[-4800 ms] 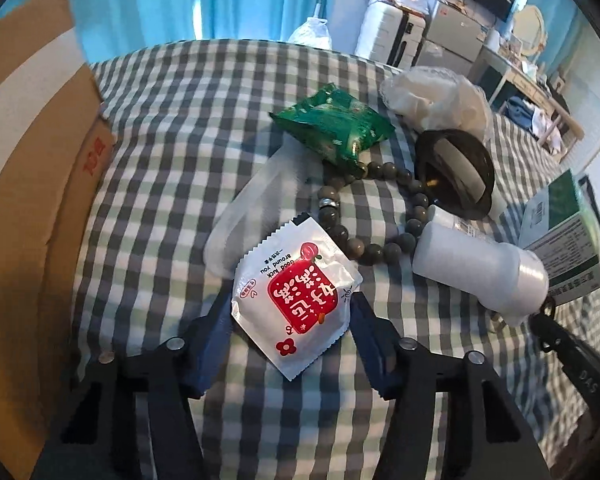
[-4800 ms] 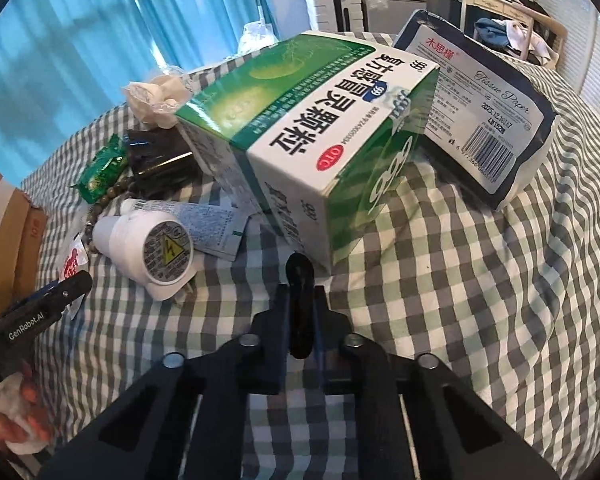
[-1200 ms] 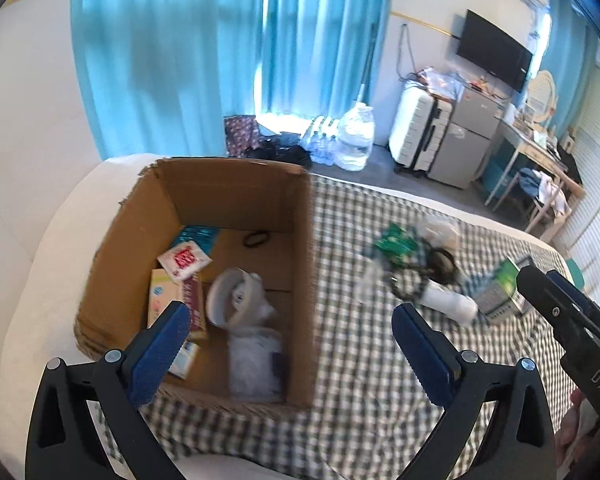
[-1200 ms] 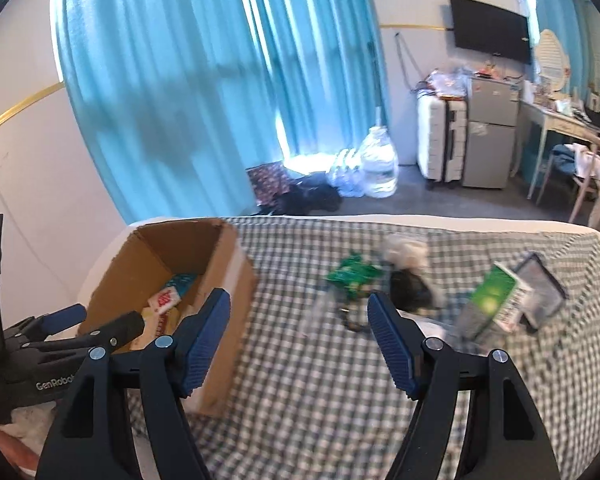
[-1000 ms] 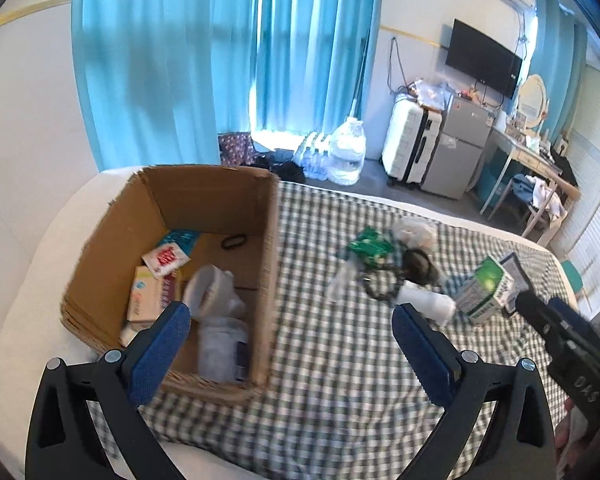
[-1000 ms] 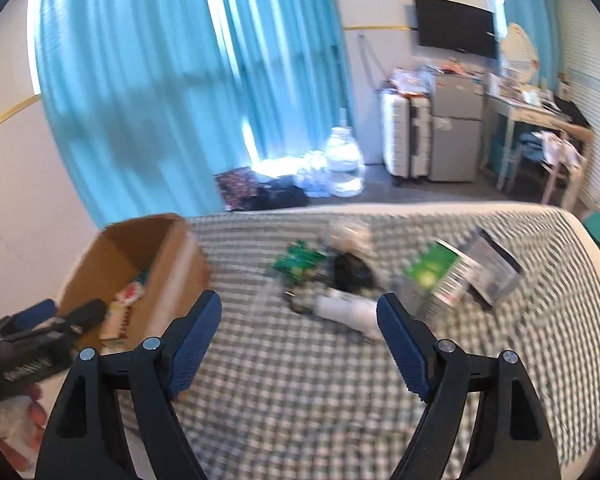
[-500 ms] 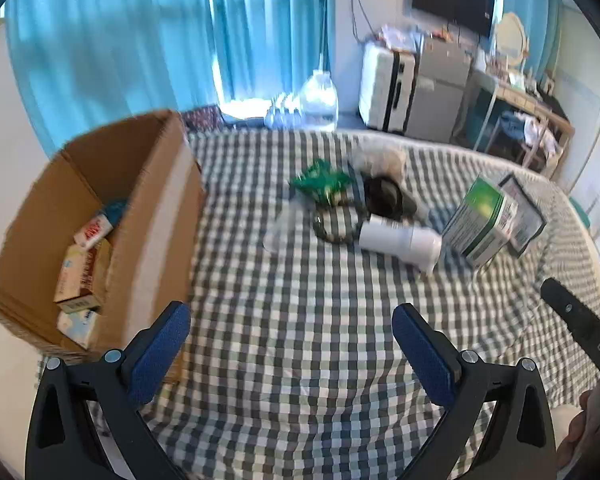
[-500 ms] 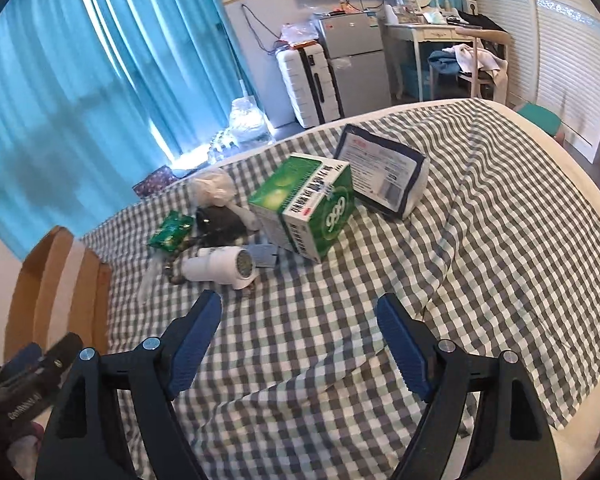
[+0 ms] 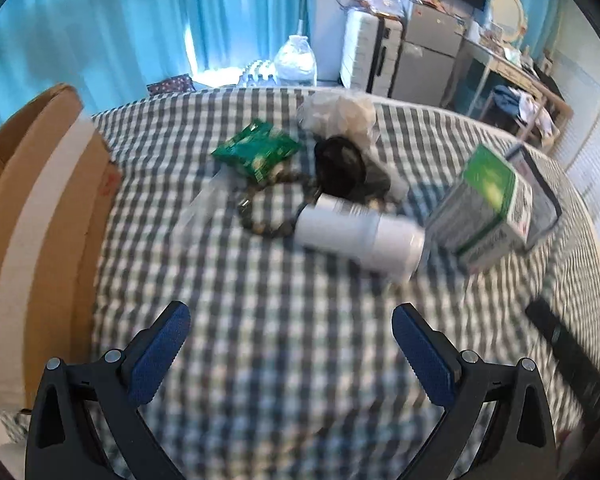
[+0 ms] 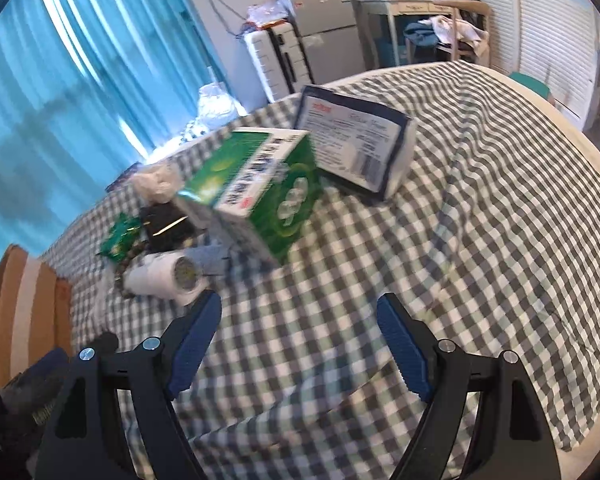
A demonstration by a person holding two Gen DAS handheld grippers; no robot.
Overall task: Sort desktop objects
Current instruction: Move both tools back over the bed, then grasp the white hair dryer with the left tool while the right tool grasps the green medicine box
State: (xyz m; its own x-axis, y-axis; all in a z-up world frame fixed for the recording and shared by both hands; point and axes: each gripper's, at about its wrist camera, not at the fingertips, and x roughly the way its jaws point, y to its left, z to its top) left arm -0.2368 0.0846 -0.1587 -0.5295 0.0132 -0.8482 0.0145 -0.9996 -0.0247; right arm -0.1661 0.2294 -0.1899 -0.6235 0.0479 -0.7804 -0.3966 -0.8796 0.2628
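Observation:
On the checked cloth lie a white bottle (image 9: pixel 360 236), a bead bracelet (image 9: pixel 260 216), a green snack packet (image 9: pixel 256 152), a black round object (image 9: pixel 340 168), a crumpled white bag (image 9: pixel 336 114) and a green medicine box (image 9: pixel 488 212). My left gripper (image 9: pixel 290 344) is open and empty, above the cloth short of the bottle. My right gripper (image 10: pixel 298 334) is open and empty, in front of the green box (image 10: pixel 256 192), the white bottle (image 10: pixel 168 278) and a dark-edged tissue pack (image 10: pixel 360 144).
A cardboard box (image 9: pixel 32 220) stands at the left edge of the cloth; it also shows in the right wrist view (image 10: pixel 24 316). The other gripper's black arm (image 9: pixel 564 352) is at the right. Curtains, a suitcase and a desk stand behind.
Both grippers have come down from high above the box towards the pile of objects. The red-and-white sachet the left gripper held earlier now lies in the cardboard box. The right gripper has opened.

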